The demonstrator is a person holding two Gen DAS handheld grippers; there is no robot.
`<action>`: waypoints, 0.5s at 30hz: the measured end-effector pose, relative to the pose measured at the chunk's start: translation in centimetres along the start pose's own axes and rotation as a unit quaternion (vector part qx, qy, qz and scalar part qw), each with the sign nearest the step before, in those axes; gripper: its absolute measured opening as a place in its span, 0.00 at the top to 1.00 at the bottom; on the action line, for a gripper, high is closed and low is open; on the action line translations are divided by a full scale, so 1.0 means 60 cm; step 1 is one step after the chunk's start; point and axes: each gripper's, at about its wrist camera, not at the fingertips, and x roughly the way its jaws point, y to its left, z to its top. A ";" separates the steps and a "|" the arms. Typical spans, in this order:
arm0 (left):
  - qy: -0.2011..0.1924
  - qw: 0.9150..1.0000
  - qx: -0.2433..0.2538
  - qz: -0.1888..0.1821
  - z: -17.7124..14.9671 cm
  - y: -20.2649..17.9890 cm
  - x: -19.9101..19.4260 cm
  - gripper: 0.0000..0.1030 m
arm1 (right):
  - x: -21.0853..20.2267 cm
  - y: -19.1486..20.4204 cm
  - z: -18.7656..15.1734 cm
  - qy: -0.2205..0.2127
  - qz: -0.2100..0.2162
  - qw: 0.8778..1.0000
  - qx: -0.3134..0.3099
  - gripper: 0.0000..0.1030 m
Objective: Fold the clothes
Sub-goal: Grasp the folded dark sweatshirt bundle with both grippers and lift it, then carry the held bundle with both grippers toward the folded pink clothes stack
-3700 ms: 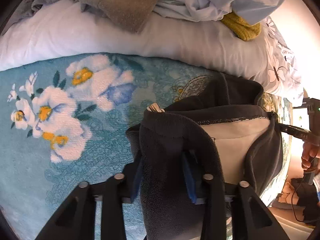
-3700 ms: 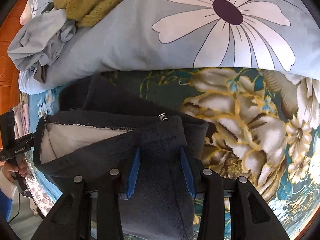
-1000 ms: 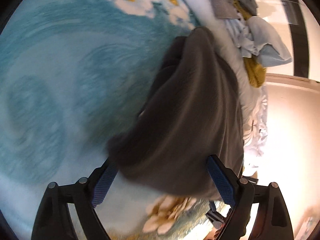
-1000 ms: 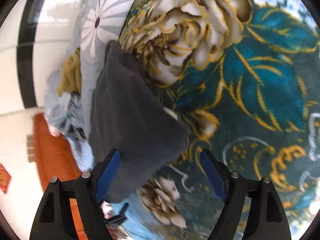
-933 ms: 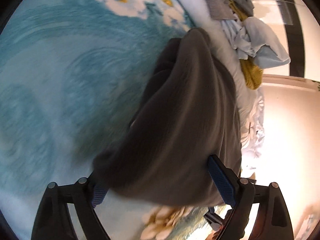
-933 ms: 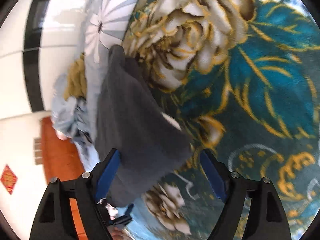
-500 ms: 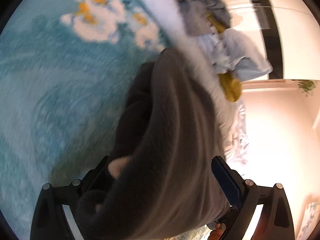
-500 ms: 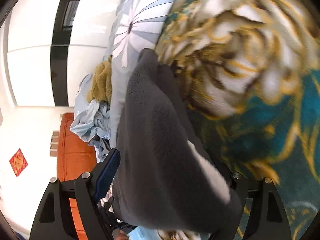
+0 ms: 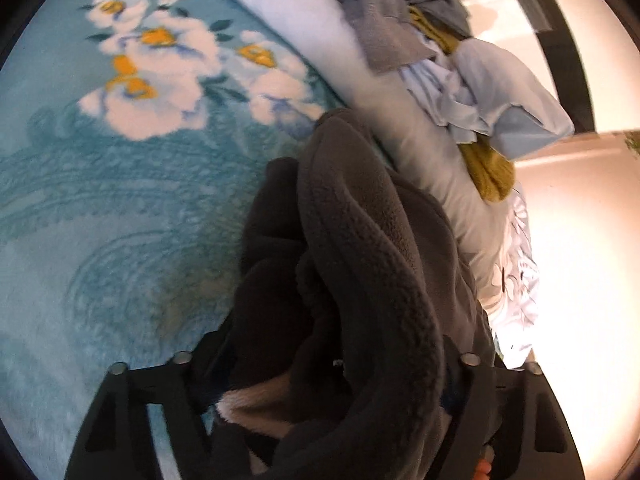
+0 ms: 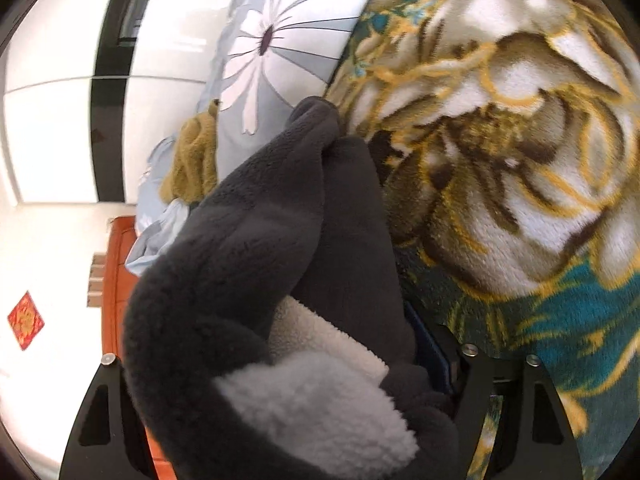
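1. The dark grey fleece garment (image 9: pixel 372 264) lies bunched on the bed's floral blanket (image 9: pixel 100 208) and fills the gap of the left tongs (image 9: pixel 324 392), whose 2 arms stand wide apart with fabric heaped between them; whether they pinch it cannot be told.
2. In the right wrist view the same garment (image 10: pixel 256 248) crowds the right tongs (image 10: pixel 288 380) likewise, pale fleecy lining (image 10: pixel 320 396) turned outward near the camera; arms spread, grip hidden.
3. The garment's long axis runs away from both cameras, its far end tapering to touch the pillow (image 9: pixel 320 40).
4. On the pillow sits a pile of clothes (image 9: pixel 452 60): grey, pale blue and a mustard knit (image 9: pixel 488 168).
5. The right view shows the blanket's teal and gold flower pattern (image 10: pixel 520 152) beside the garment.
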 end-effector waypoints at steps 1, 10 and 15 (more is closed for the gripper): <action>0.002 1.000 -0.005 0.005 -0.002 0.002 -0.005 0.36 | -0.001 0.004 -0.001 0.000 -0.005 1.000 0.003 0.27; 0.006 0.999 0.016 0.041 0.008 -0.084 -0.069 0.59 | -0.016 0.073 0.005 -0.001 -0.036 0.999 0.023 0.52; 0.008 0.998 0.049 0.043 -0.001 -0.146 -0.143 0.59 | -0.050 0.140 -0.004 0.002 -0.024 1.000 0.014 0.53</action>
